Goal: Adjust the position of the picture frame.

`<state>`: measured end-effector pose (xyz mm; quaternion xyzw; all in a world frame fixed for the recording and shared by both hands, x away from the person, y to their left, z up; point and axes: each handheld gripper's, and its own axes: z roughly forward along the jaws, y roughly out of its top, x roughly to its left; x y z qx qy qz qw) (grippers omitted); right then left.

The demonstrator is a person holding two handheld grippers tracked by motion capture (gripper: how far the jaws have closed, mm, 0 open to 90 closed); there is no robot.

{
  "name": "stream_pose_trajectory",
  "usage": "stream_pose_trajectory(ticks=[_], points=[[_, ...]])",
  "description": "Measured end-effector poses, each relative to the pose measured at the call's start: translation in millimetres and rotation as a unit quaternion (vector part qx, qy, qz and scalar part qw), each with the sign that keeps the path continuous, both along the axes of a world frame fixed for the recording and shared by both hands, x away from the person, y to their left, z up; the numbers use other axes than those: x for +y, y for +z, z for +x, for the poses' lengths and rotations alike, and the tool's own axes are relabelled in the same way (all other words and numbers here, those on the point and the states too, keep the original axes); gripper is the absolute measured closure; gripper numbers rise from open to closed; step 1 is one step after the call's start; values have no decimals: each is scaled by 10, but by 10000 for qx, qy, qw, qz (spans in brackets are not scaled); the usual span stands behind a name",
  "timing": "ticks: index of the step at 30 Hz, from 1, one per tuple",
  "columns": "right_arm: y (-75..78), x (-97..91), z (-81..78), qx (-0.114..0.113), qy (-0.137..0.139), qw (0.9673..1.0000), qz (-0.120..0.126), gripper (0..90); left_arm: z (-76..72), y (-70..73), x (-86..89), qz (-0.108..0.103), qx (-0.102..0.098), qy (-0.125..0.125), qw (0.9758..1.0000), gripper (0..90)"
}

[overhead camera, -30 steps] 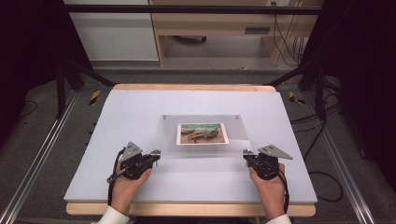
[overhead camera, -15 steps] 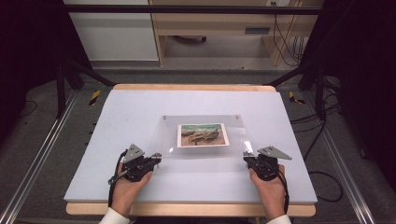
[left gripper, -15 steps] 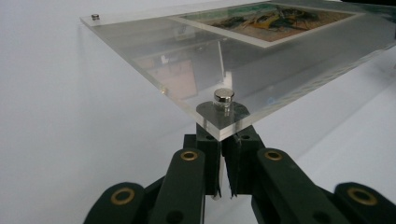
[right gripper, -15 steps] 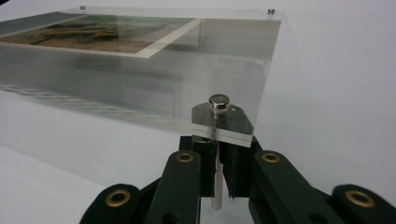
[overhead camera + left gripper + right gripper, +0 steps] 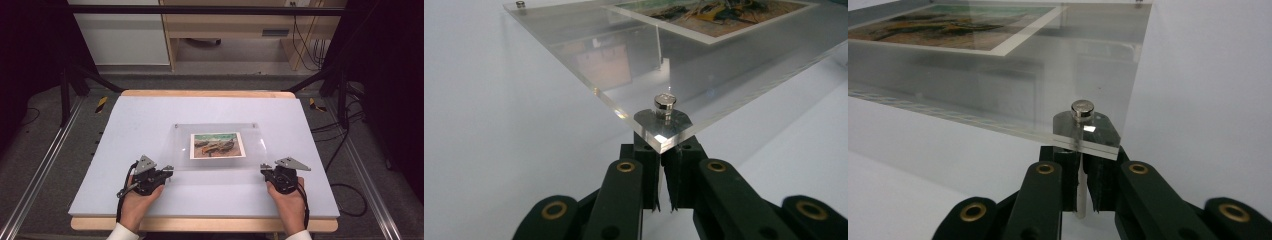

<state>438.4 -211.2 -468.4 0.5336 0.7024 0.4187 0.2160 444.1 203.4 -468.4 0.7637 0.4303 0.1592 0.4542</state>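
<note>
The frame [image 5: 218, 145] looked like clear acrylic, glossy and smooth, with polished edges that caught the light. Its corner stud [image 5: 664, 103] was bright metal, shiny on top (the one at the other near corner [image 5: 1082, 109] likewise). The print [image 5: 217, 145] inside seemed matt paper. The table top [image 5: 150, 115] was a smooth, matt pale sheet with a raw wooden edge [image 5: 200, 224]. Both grippers' jaws appeared matt black plastic with brass-coloured rivets [image 5: 625, 167].

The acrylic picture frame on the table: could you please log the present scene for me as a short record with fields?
surface: white table
item: clear acrylic frame lying flat, printed picture inside
fasteners: metal studs at its corners, one by the left tongs, one by the right tongs
left tongs: shut, at the frame's near left corner
right tongs: shut, at the near right corner
</note>
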Motion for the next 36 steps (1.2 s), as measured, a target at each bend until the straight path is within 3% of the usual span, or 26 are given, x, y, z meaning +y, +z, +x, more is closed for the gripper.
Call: stream_pose_trajectory(ticks=[5,15,19,22,27,36], points=[[-21,2,1,73,6,10000,-38,840,2,-19,-19,122,47,-18,9999,838],[-37,-4,6,85,13,10000,-25,835,4,-23,-19,122,55,-31,9999,837],[-38,-14,9,103,18,9999,14,793,5,-22,-15,88,79,-57,9999,822],[-31,-24,-11,126,-10,9999,39,704,-3,-10,-20,52,55,-39,10000,727],[-15,-68,-77,206,-5,9998,-26,555,-61,30,-9,242,-15,-190,9995,566],[37,-140,-199,121,12,9997,-193,350,-97,54,37,61,83,-208,9997,296]])
